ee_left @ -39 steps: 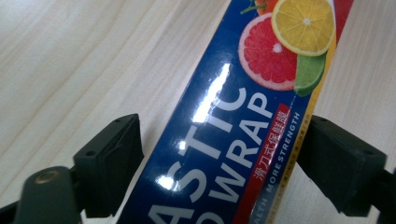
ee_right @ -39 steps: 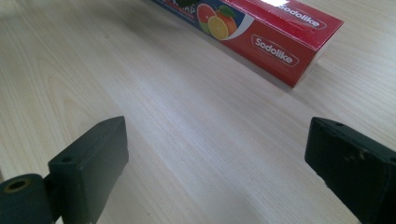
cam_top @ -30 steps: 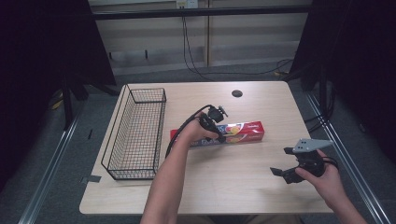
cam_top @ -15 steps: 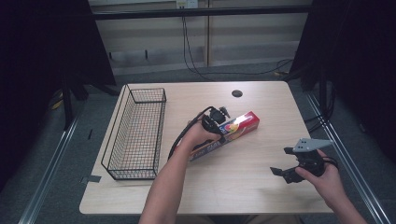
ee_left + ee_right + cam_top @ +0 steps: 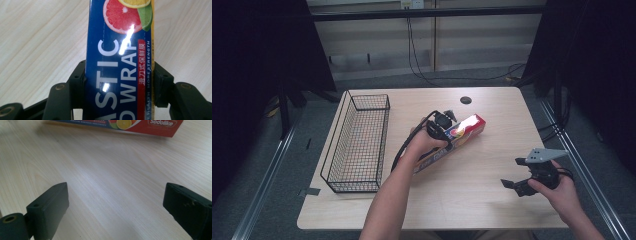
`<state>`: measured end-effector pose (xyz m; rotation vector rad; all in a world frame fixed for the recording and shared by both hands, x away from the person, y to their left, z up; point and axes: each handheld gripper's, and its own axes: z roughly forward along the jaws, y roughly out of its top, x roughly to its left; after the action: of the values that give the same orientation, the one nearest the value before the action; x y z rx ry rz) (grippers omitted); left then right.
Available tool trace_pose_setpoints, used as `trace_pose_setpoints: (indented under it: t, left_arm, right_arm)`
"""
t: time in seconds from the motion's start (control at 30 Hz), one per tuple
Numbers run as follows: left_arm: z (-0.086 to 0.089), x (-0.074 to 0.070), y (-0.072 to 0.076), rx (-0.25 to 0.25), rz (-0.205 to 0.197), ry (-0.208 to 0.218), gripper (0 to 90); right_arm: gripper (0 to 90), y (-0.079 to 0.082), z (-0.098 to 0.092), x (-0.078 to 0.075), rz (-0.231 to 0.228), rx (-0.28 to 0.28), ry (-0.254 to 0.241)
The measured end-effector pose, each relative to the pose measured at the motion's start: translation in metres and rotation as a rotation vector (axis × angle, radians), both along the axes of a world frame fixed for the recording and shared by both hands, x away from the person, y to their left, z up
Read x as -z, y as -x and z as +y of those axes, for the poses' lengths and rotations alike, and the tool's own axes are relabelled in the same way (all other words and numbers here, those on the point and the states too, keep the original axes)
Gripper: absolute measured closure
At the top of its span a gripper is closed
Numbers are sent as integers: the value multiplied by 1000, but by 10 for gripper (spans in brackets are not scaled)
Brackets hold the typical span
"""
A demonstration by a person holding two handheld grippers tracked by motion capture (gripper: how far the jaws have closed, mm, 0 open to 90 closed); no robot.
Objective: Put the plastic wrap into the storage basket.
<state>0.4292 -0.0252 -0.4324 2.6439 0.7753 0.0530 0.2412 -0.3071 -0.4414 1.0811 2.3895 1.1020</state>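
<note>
A long plastic wrap box [image 5: 468, 128], blue with a red end and citrus pictures, hangs tilted a little above the middle of the wooden table [image 5: 472, 205], its red end pointing far right. My left gripper [image 5: 446, 135] is shut on it across its width. In the left gripper view both black jaws press the sides of the box [image 5: 117, 50], held by my left gripper [image 5: 120, 75]. My right gripper [image 5: 512, 173] stands open near the table's front right with nothing between its jaws. The right gripper view has my right gripper [image 5: 116, 200] wide over bare wood, the box [image 5: 130, 123] beyond.
A black wire basket [image 5: 383, 145] with nothing in it stands along the table's left side. A round cable hole [image 5: 465, 100] sits near the far edge. Cables hang behind the table. Bare wood lies between the two hands.
The left gripper has closed on the box, which lay flat on the table, and has raised it and turned it to a slant. The right hand has stayed where it was.
</note>
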Motion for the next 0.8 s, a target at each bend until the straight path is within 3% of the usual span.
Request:
trace_pose_setpoints:
  t: [0.07, 0.17, 0.53, 0.63, 0.8]
  left_arm:
    - [2, -3, -1, 3, 2, -4, 434]
    - [7, -14, 1, -52, 5, 18, 434]
    - [25, -42, 1, -112, -4, 24, 434]
    - [30, -48, 2, -160, -8, 46, 434]
    - [42, -59, 3, -189, -12, 48, 433]
  right_arm:
    - [60, 0, 0, 0, -1, -1, 0]
    - [60, 0, 0, 0, 1, -4, -1]
    - [60, 1, 0, -1, -6, -1, -4]
    - [60, 1, 0, -1, -5, -2, -6]
    - [60, 1, 0, -1, 2, 3, -16]
